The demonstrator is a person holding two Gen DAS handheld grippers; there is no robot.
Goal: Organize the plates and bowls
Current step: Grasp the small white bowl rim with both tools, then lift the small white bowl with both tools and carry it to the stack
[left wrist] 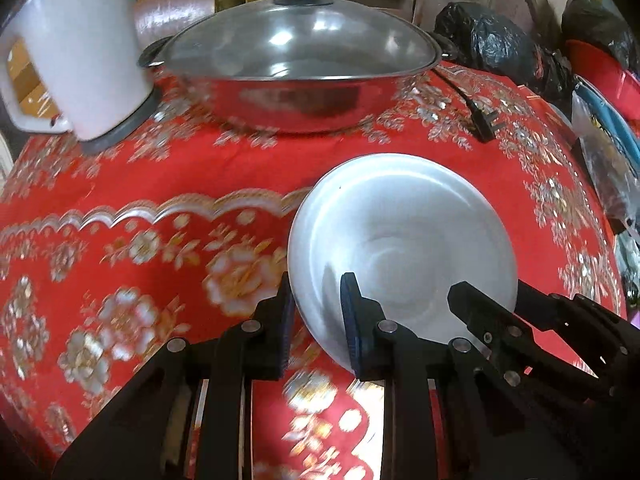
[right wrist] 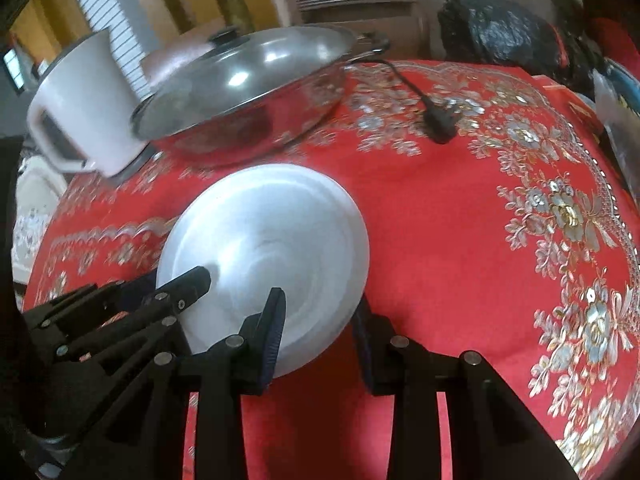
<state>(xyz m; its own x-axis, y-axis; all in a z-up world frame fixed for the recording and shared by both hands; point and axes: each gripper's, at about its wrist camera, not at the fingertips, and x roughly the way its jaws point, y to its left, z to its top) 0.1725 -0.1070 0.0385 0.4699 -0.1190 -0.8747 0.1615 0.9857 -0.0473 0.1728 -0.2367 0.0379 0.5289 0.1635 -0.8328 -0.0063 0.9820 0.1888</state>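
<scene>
Both grippers clamp one plate: the left gripper (left wrist: pixel 318 316) bites its rim at seven o'clock, the right gripper (right wrist: pixel 320 330) at five o'clock, so neither hand is nearer. That plate (left wrist: pixel 404 236), plain silvery metal with a shallow round well, hangs tilted over the red tablecloth (left wrist: pixel 152 176), lidded wok (left wrist: pixel 296 76) at twelve.

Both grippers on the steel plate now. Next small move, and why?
Probably lift it level with both hands and carry it clear. The left gripper and the right gripper each clamp the near rim of the plate, one toward each side. The wok, kettle and plug sit beyond, so move away from them.
</scene>
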